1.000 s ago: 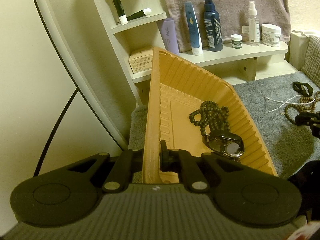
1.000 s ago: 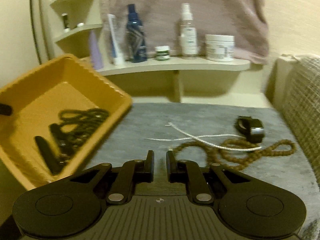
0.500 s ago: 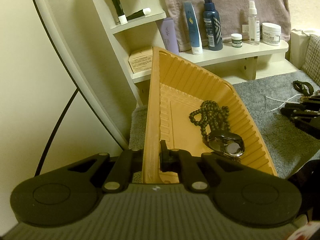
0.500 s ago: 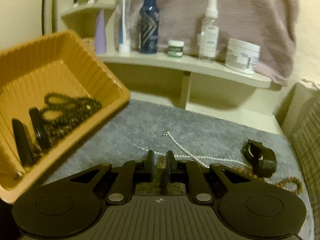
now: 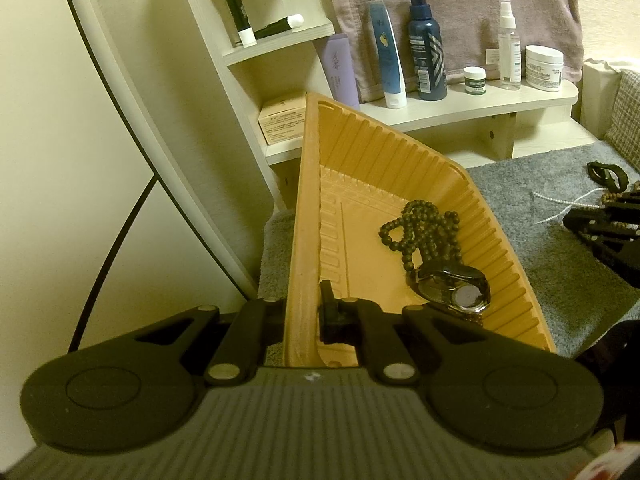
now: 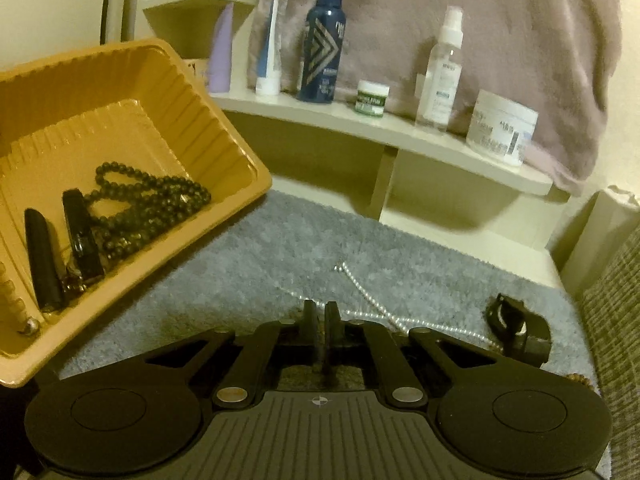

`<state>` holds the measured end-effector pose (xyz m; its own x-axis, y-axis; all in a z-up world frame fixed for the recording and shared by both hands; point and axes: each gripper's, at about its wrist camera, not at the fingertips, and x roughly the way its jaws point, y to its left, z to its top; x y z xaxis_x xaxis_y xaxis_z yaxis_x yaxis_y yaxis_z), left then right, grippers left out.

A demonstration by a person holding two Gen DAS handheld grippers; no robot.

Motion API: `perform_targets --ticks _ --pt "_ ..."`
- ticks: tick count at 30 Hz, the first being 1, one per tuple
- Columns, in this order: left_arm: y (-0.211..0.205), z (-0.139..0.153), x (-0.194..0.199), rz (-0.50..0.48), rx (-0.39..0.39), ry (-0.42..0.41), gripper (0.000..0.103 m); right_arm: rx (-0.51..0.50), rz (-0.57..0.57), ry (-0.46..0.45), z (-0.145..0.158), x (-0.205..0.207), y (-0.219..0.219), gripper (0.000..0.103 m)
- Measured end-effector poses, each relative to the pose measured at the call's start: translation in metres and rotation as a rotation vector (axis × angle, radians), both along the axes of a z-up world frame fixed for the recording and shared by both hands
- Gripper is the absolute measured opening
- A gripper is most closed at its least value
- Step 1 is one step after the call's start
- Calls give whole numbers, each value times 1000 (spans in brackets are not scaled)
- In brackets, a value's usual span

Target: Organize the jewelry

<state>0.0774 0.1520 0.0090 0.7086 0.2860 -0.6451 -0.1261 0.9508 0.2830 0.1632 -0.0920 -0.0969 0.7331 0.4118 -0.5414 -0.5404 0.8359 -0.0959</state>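
left gripper (image 5: 304,312) jaws clamped on tilted tray (image 5: 304,208) wall, dark beads (image 5: 424,232) and watch (image 5: 456,290) inside; right gripper (image 6: 320,320) jaws nearly closed over pearl strand (image 6: 372,308) on grey mat (image 6: 280,248), grip unclear

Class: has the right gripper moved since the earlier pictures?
Yes. The right gripper has moved inward and farther from the camera, toward the pearl strand.

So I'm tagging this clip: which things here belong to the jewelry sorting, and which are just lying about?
Part of the job:
orange tray, gripped at its wall by the left gripper
dark bead necklace and watch in it
pearl strand, black watch and brown beads on the mat
right gripper

Just lying about:
blue bottle
spray bottle
white jar
towel
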Motion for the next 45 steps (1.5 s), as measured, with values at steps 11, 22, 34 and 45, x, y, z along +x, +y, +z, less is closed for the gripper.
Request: perform_targets --ticks 11,22,34,45 --pt "0 0 0 1 0 -1 6 234 214 13 66 -36 20 3" --pt "0 0 0 0 -1 -2 7 209 428 105 60 -65 59 3" --pt "-2 0 0 0 -3 -3 7 200 456 150 51 -67 68 3" --pt "-2 1 -1 -2 -5 -5 7 240 336 110 56 -64 46 7"
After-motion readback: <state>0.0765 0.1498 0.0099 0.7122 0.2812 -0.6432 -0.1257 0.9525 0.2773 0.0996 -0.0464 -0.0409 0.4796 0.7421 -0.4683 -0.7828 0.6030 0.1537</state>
